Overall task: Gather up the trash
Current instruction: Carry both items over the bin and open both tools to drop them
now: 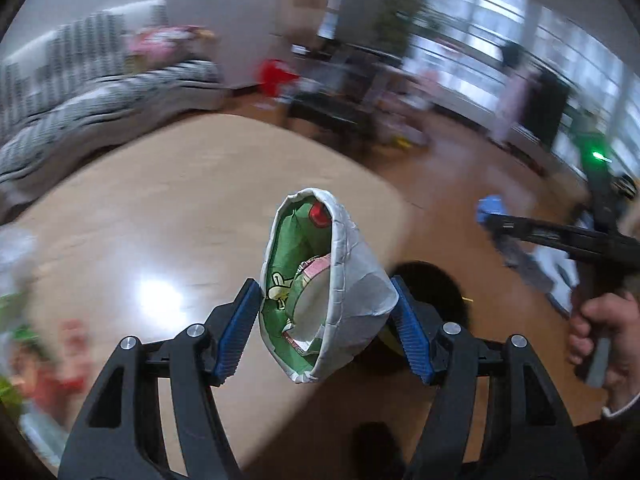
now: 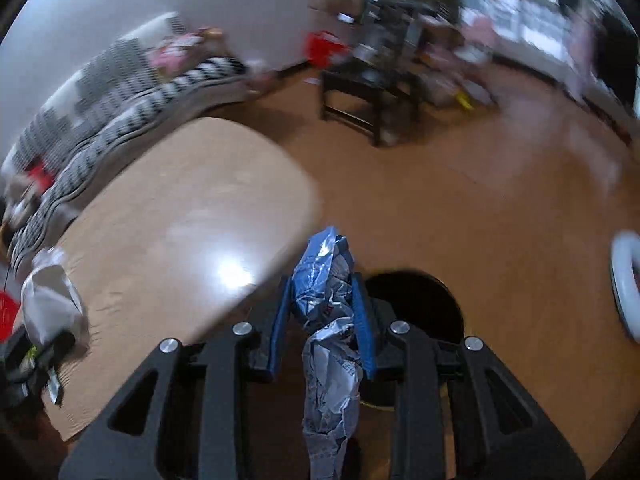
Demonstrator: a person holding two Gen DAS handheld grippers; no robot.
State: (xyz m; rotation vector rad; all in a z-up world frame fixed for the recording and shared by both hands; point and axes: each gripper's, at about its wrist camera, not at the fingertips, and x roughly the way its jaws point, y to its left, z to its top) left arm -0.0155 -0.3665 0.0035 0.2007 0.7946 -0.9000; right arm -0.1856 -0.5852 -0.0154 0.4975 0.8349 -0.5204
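My left gripper (image 1: 326, 320) is shut on a crushed paper bowl (image 1: 356, 276), white outside and printed green inside, held on its side between the blue pads. My right gripper (image 2: 322, 320) is shut on a crumpled blue and silver wrapper (image 2: 326, 280), whose long end hangs down between the fingers. In the left wrist view, the right gripper (image 1: 496, 220) shows at the right edge with the blue wrapper (image 1: 490, 206) at its tip and a hand (image 1: 600, 340) on its grip. A round black bin (image 2: 424, 304) stands on the floor just beyond both grippers, partly hidden behind the bowl (image 1: 432, 284).
A light wooden table (image 2: 180, 208) fills the left. A white crumpled thing (image 2: 52, 304) with dark parts below it sits at its left edge. Beyond are a striped sofa (image 2: 120, 92), a dark side table (image 2: 368, 92) and a white ring (image 2: 624, 288) on the brown floor.
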